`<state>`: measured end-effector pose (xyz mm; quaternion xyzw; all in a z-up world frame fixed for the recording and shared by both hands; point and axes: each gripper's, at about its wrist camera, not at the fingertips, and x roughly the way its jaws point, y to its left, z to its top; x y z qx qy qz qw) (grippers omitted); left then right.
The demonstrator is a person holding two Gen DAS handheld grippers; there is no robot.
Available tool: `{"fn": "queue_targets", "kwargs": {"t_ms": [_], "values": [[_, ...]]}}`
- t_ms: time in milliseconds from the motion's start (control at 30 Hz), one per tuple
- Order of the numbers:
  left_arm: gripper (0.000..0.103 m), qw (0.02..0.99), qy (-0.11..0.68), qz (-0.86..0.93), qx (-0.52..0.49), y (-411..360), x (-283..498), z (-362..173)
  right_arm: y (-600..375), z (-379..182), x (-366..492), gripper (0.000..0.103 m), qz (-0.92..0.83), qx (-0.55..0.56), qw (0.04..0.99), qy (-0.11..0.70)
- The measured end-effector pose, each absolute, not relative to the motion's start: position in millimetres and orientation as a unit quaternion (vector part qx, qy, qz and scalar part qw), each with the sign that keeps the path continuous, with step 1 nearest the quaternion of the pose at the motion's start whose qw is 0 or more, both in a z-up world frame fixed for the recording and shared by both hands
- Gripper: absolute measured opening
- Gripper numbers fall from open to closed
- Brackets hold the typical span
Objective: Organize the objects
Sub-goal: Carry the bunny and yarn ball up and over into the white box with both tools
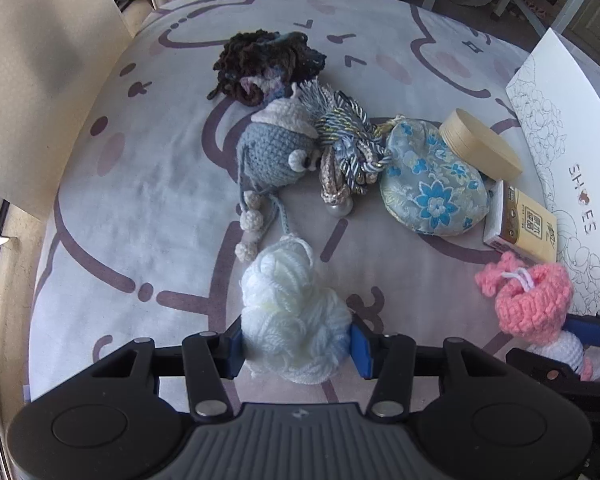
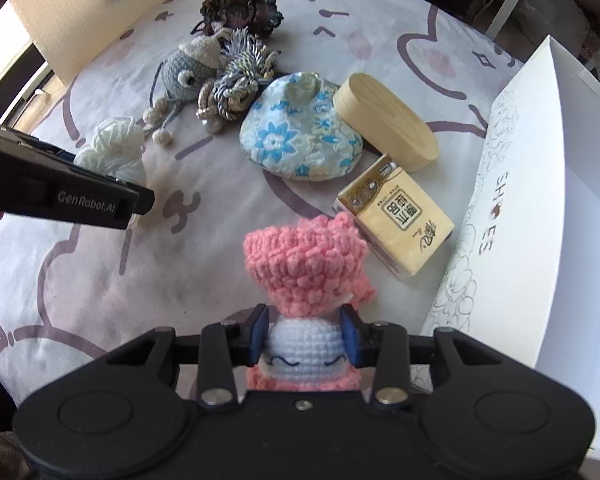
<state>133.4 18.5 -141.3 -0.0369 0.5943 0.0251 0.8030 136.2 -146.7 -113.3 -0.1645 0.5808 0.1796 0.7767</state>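
My left jaws (image 1: pixel 296 338) clench the white yarn bundle (image 1: pixel 292 316); my right jaws (image 2: pixel 304 334) grip the pink-haired crochet doll (image 2: pixel 304 280), the tissue pack (image 2: pixel 400 218) just ahead.

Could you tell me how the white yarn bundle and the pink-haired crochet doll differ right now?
The white yarn bundle is one plain colour and shapeless, a loose tangle of strands; the pink-haired crochet doll is tightly stitched, with pink hair and a white face with closed eyes. The bundle sits between the left tool's pads, the doll between the right tool's. The doll lies nearer the white shoe box. Both are soft yarn items, each gripped.
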Motion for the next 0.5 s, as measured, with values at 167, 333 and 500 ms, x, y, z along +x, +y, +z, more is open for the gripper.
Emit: {"fn": "queue_targets", "kwargs": {"t_ms": [167, 333, 500], "values": [[0.051, 0.826, 0.563, 0.021, -0.036, 24.4, 120.2, -110.3, -150.3, -86.7, 132.2, 0.039, 0.183, -0.130, 0.799, 0.558], [0.051, 0.839, 0.542, 0.015, -0.043, 24.9, 105.8, -86.8, -154.4, -60.7, 121.9, 0.039, 0.184, -0.092, 0.817, 0.538], [0.052, 0.847, 0.531, 0.008, -0.038, 22.3, 88.9, -77.7, -159.3, -45.0, 107.9, 0.040, 0.183, -0.058, 0.825, 0.531]]}}
